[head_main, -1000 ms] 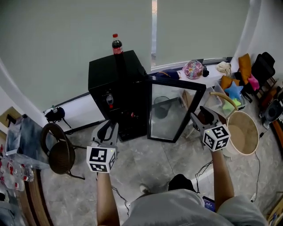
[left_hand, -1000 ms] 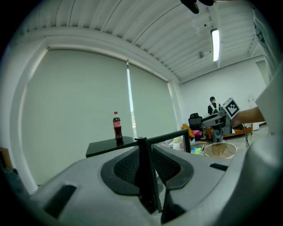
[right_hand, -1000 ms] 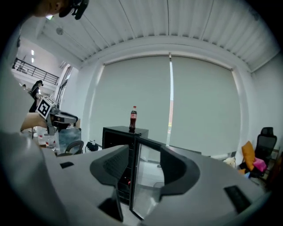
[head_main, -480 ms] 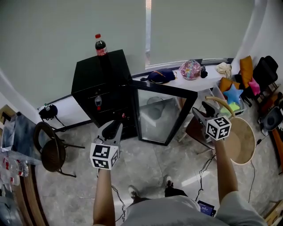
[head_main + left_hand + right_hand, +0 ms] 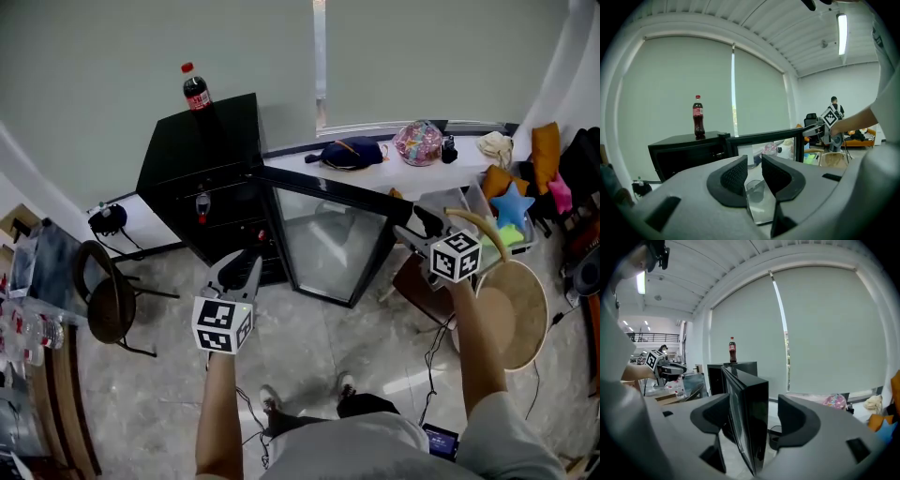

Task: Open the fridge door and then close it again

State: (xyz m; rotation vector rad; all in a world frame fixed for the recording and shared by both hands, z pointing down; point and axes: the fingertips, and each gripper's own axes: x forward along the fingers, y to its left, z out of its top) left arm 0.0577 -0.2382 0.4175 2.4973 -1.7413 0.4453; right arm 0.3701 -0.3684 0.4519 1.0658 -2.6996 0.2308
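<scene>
Fridge [image 5: 202, 178] count: one, black, standing against the blind wall. Its single glass door [image 5: 328, 244] stood open, swung out toward the right. One chair [image 5: 108, 305] stood left of the fridge, and one basket [image 5: 511, 314] stood on the floor at the right. One bottle [image 5: 196, 89] stood upright on the fridge top. Two grippers were in use.

Compared with the earlier frames, the fridge and bottle sat further left in the head view. The right gripper [image 5: 412, 230] remained at the door's free edge, and its jaws had just been opening. The left gripper [image 5: 246, 264] kept the same narrow gap.

In the right gripper view, the right gripper [image 5: 752, 416] stood wide, with the door's free edge between its jaws and a clear gap on the right side. The left gripper [image 5: 753, 171] held nothing. It hung in front of the fridge body, apart from it, with the door ahead and to its right.
</scene>
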